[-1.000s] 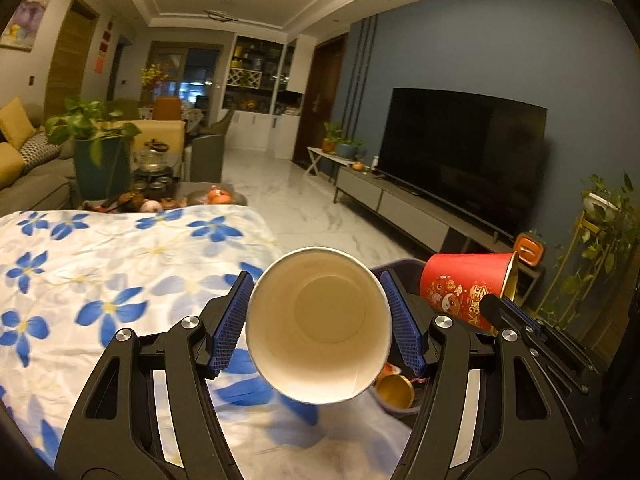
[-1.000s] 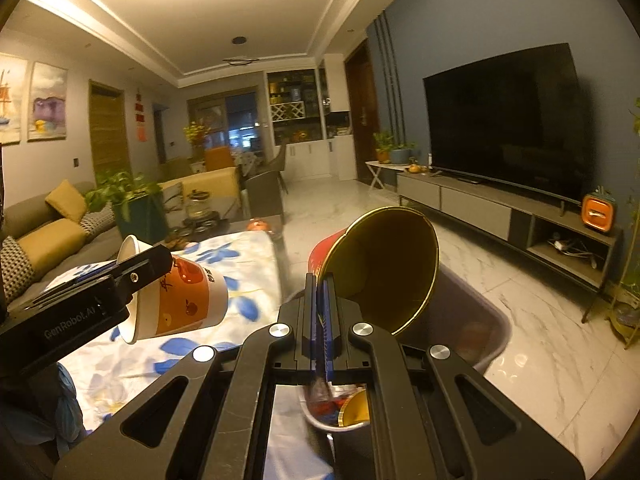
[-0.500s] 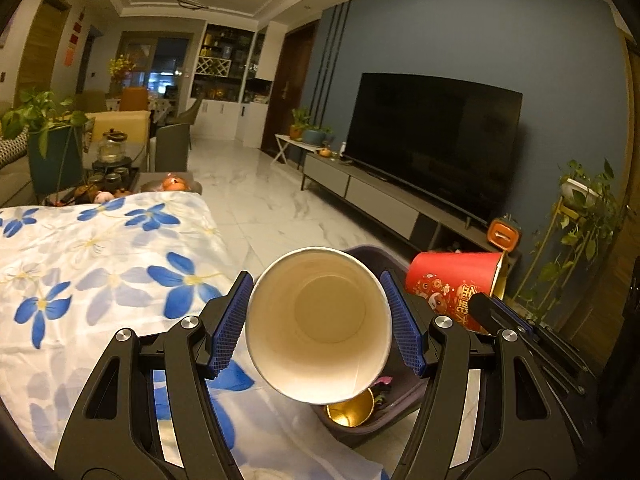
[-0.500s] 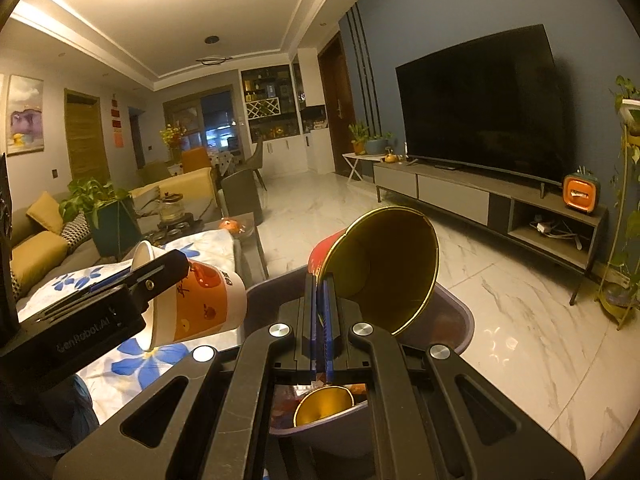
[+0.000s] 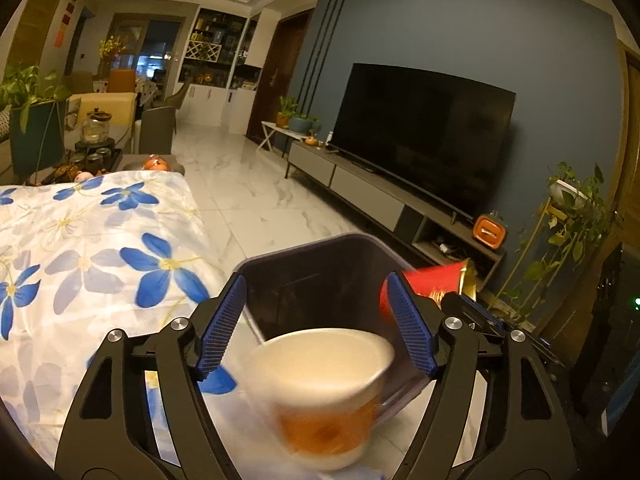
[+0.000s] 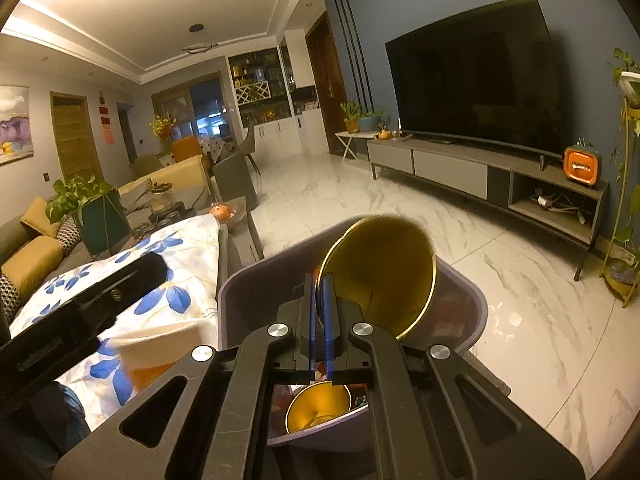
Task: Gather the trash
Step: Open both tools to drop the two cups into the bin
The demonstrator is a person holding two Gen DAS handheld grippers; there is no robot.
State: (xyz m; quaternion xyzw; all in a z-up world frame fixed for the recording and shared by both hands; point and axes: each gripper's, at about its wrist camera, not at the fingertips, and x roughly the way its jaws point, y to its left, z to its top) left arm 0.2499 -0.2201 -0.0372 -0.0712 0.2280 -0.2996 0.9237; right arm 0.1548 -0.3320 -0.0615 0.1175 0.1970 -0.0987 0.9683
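We see the purple bin [image 6: 472, 312] standing on the marble floor [image 6: 540, 280] just beside the edge of the tabletop [image 5: 80, 248], which wears a blue-flowered cloth; beyond the bin the floor runs bare as far as the TV console [image 6: 480, 176]. Our left tongs [image 5: 316, 324] are spread wide with nothing between the blue pads [image 5: 222, 324], and the white-and-orange paper cup [image 5: 324, 396], blurred, sits just below them, mouth up, over the bin's near rim. Our right tongs [image 6: 320, 324] are closed tight on the rim of the red cup with gold lining [image 6: 384, 272], tilted over the bin's open mouth. Inside the bin another gold-lined cup [image 6: 320, 408] lies near the bottom among other rubbish.
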